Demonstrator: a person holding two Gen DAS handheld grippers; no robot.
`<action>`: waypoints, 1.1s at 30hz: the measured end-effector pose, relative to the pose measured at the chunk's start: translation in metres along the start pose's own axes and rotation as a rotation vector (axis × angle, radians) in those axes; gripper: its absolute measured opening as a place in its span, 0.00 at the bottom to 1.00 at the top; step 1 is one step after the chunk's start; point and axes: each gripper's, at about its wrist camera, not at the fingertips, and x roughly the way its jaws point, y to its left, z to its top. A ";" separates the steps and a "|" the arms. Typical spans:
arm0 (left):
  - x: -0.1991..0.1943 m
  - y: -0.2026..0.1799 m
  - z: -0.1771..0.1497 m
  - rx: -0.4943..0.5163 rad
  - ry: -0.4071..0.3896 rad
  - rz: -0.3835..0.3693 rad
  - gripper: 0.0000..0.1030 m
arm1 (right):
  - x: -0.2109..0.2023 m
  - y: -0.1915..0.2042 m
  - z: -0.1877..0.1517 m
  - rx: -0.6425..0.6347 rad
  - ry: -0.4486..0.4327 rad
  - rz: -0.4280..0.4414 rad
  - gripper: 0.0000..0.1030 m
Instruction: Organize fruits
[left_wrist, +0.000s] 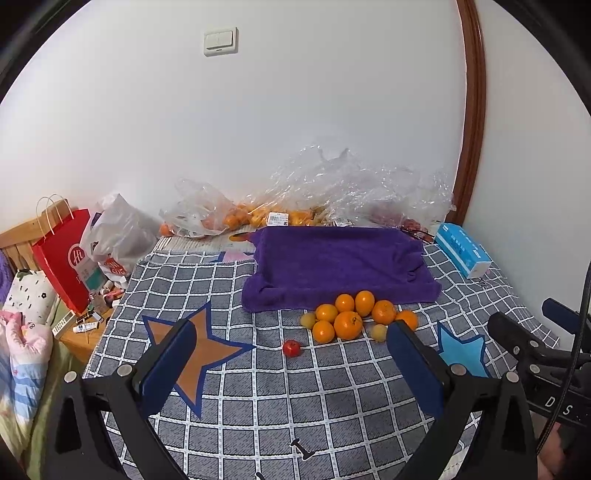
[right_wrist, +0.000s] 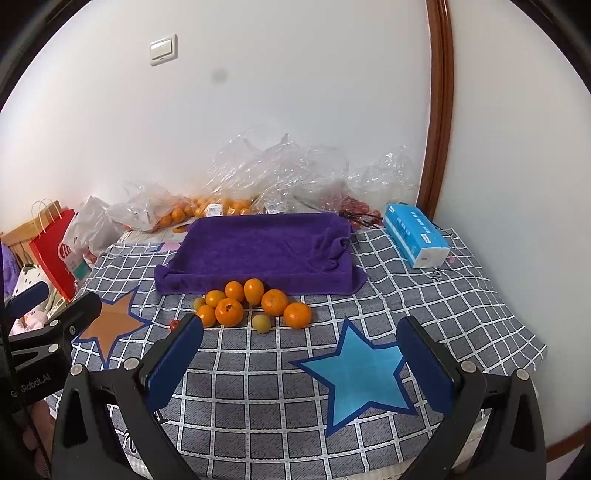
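Checked woven cloth (right_wrist: 424, 295), round glossy oranges (right_wrist: 229, 312)

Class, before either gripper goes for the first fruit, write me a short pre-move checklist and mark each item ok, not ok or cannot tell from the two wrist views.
1. Left gripper open and empty: ok.
2. Right gripper open and empty: ok.
3. Pile of oranges in plain view just in front of the purple towel: ok.
4. Towel-lined hollow free of fruit, ready to receive: ok.
5. Small red fruit separate from the pile, easy to single out: ok in the left wrist view; half hidden behind a finger in the right.
6. Oranges spaced enough for fingers to slip between: not ok, they touch each other.
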 end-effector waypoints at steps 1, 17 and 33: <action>0.000 0.000 0.000 -0.002 0.000 0.001 1.00 | 0.000 0.001 0.000 -0.004 0.000 -0.004 1.00; -0.003 0.001 -0.004 -0.001 0.003 -0.002 1.00 | -0.001 0.005 -0.003 -0.005 0.002 -0.002 1.00; -0.005 0.000 -0.005 -0.001 -0.007 -0.001 1.00 | -0.002 0.002 -0.004 0.020 0.001 -0.003 1.00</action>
